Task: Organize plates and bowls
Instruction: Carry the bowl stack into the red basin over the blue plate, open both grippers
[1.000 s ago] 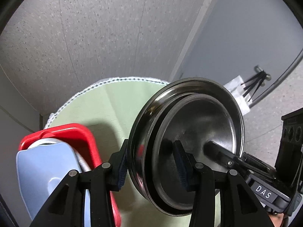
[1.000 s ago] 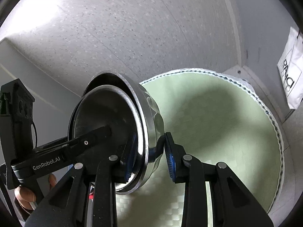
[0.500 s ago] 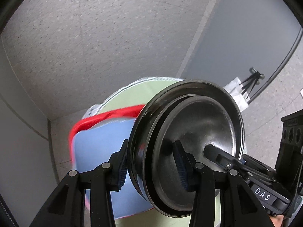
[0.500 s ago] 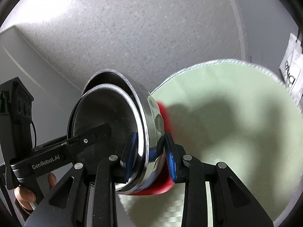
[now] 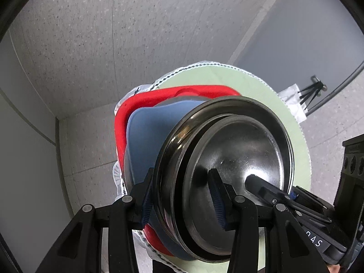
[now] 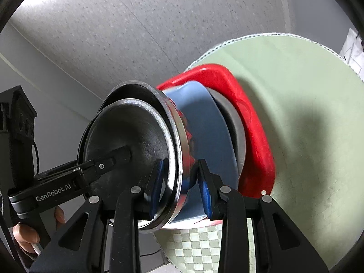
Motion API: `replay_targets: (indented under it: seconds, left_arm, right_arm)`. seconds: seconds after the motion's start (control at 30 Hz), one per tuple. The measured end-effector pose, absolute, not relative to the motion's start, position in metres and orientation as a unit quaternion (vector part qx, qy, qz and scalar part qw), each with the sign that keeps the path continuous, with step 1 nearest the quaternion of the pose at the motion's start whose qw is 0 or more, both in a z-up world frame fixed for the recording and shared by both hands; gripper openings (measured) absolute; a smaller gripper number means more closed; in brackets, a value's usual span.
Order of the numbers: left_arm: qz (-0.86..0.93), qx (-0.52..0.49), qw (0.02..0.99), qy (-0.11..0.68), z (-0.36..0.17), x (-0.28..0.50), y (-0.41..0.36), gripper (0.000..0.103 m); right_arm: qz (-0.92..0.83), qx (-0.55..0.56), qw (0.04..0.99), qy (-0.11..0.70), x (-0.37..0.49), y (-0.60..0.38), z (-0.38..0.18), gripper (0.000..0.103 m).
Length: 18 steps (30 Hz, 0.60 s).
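the round table (image 5: 293, 122), under a pale green cloth, fills the lower part of both views, with grey speckled floor beyond it. on it sits a red tray (image 6: 254, 122) holding a blue dish (image 6: 204, 122) and, behind that, something grey that i cannot make out.

above the tray hang the steel plates (image 5: 238, 159): two nested, a smaller one inside a wider, deep-rimmed one, held on edge and tilted. both grippers have them. the left gripper (image 5: 182, 198) is narrowed onto the near rim, one finger behind the outer plate and one on the inner plate's face. the right gripper (image 6: 179, 184) pinches the opposite rim the same way, its blue pads pressed to either side of the stacked edges. neither has room to spare; both are clamped on the pair, not gaping.

the plates seem to be on their way to the tray, over the blue dish but not yet touching it.

risks, as i judge them: polished steel on narrow pads is slippery, and the inner plate is only nested, so more tilt could let it slide out and clatter onto the dish. if the two hands drift apart or twist unevenly, one rim could pop free. lowering on edge could knock the blue dish or tip the tray.
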<state>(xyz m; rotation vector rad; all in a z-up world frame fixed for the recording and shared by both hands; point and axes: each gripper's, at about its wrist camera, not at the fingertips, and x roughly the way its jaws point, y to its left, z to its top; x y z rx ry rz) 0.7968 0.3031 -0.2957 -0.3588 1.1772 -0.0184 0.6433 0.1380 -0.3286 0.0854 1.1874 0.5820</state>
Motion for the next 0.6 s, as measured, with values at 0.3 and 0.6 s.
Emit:
replay_targets:
  seconds: [0.3, 0.6]
  left_arm:
    - [0.003, -0.157, 0.815, 0.557, -0.318, 0.827, 0.297, 0.041]
    - [0.003, -0.14, 0.849, 0.51, -0.296, 0.82, 0.283, 0.074]
  right_arm:
    - [0.239, 0.003, 0.802, 0.547, 0.648, 0.156, -0.34, 0.035]
    - [0.239, 0.002, 0.826, 0.51, 0.633, 0.149, -0.32, 0.06]
